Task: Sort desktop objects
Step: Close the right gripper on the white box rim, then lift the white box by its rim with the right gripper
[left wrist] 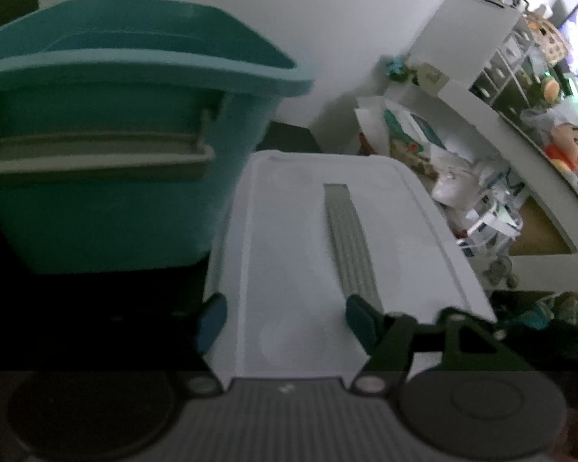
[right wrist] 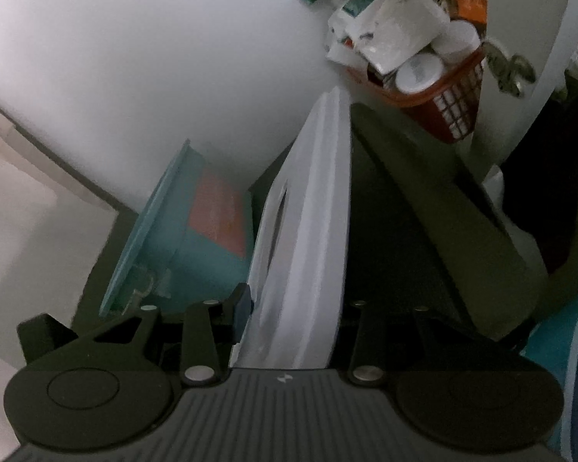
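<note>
**White lidded box under both grippers; sorting looks unfinished**

On the dark desktop [left wrist: 77, 308], the white lidded box [left wrist: 327, 238] lies to the right of the teal storage bin [left wrist: 108, 146], the two close together but apart where the gap shows. A grey ribbed strip [left wrist: 348, 238] runs along the lid's middle. Whether the box has been set in its final place cannot be judged from these views.

Progress, as a judgement: the bin already holds at least one item, a pinkish-red block [right wrist: 219, 215] visible inside it from the right wrist view. Beyond the box, at far right, a red basket [right wrist: 439, 96] is piled with white containers and packets, and loose clutter sits under the white shelf [left wrist: 520, 142]. Whether that clutter belongs to the task is unclear. Sorting appears partly done, with the box the item in hand.

Left gripper [left wrist: 285, 321]: fingers fairly wide. One blue pad sits at the box's left edge, the other on the lid beside the ribbed strip. Firm contact cannot be confirmed.

Right gripper [right wrist: 289, 312]: fingers moderately parted, with the box's white edge running up between them. Its left pad [right wrist: 244, 306] lies against the white wall; the other pad is hidden in shadow, so a grip cannot be confirmed.
</note>
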